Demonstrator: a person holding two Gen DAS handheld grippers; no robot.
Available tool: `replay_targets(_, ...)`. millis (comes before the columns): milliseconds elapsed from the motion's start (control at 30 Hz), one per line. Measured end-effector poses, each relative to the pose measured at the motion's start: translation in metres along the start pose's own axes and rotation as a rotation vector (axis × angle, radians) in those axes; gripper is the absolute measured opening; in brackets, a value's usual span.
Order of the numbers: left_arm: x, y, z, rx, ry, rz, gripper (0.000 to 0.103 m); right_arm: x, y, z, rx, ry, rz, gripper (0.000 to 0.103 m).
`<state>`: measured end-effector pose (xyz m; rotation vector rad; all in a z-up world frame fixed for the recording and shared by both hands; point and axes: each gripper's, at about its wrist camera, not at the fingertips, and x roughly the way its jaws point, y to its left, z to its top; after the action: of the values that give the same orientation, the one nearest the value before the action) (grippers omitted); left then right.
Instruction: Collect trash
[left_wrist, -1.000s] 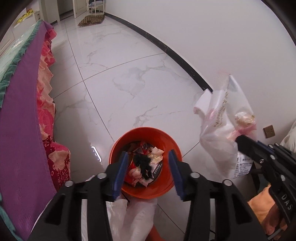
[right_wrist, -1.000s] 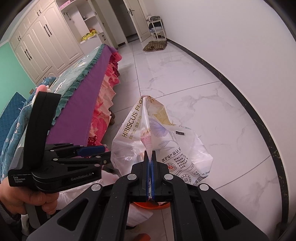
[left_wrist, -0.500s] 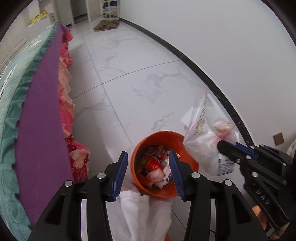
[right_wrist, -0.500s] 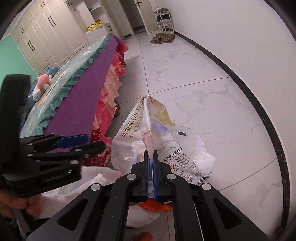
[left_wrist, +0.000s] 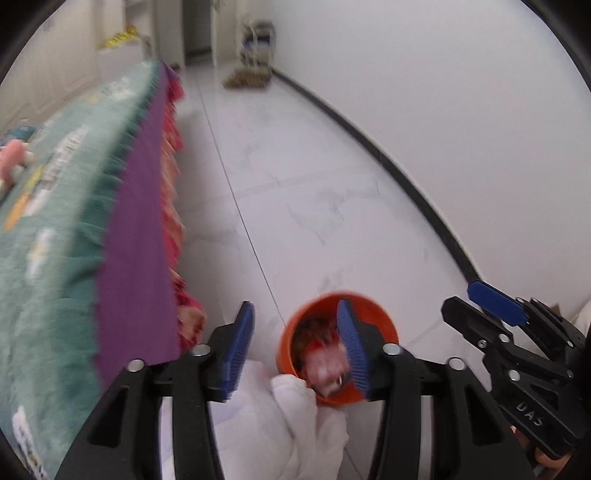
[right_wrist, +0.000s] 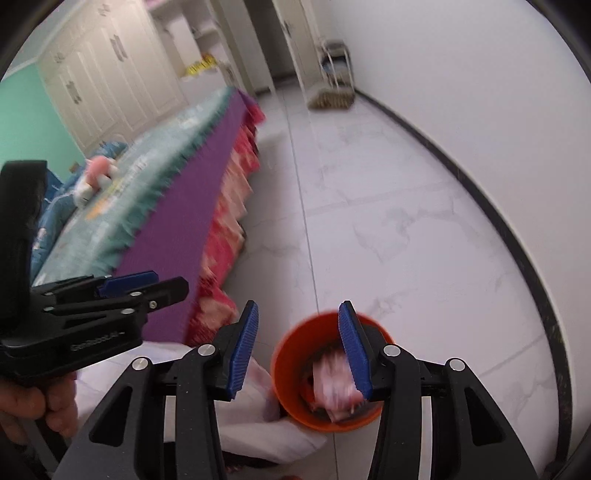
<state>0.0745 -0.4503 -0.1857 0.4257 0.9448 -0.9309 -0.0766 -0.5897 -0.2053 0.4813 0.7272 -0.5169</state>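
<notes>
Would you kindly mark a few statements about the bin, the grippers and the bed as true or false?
1. The orange bin stands on the white floor. True.
2. The right gripper is shut on a plastic bag. False: its jaws stand open, having just opened, with nothing between them.
3. The bin is empty. False: blurred trash lies inside.
4. The left gripper is open. True.
5. The bed lies right of the bin. False: it is on the left.
</notes>
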Motion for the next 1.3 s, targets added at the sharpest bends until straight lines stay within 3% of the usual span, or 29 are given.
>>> replay_targets(67,-0.033,0.011,-0.001,-0.036,-0.09,0.04,0.074,-0.022,0.024,0.009,-0.044,-0.066,0.023,0.051)
replay_targets(133,-0.068,0.024,-0.004,-0.056,-0.173,0.06,0.074,-0.037,0.044,0.015,-0.08,-0.113,0.051,0.051)
replay_targets(233,-0.107,0.041,-0.011,-0.087,-0.255,0.117,0.074,-0.06,0.081,0.024,-0.15,-0.181,0.091,0.061)
replay_targets(300,-0.131,0.054,-0.019,-0.119,-0.297,0.163,0.083,-0.075,0.11,0.028,-0.193,-0.226,0.142,0.063)
replay_targets(433,-0.181,0.083,-0.041,-0.176,-0.381,0.267,0.084,-0.094,0.153,0.033,-0.244,-0.272,0.222,0.071)
replay_targets(533,-0.207,0.102,-0.055,-0.213,-0.416,0.344,0.089,-0.108,0.189,0.033,-0.283,-0.306,0.286,0.082)
replay_targets(567,-0.217,0.11,-0.06,-0.229,-0.428,0.376,0.095,-0.112,0.203,0.033,-0.302,-0.313,0.322,0.082)
replay_targets(867,-0.301,0.164,-0.113,-0.381,-0.542,0.603,0.097,-0.148,0.31,0.019,-0.454,-0.344,0.524,0.088)
replay_targets(1000,-0.33,0.178,-0.135,-0.437,-0.548,0.723,0.097,-0.162,0.345,0.01,-0.505,-0.348,0.593,0.088)
replay_targets(1300,-0.373,0.208,-0.175,-0.583,-0.603,0.74,0.097,-0.187,0.394,-0.008,-0.59,-0.365,0.67,0.09)
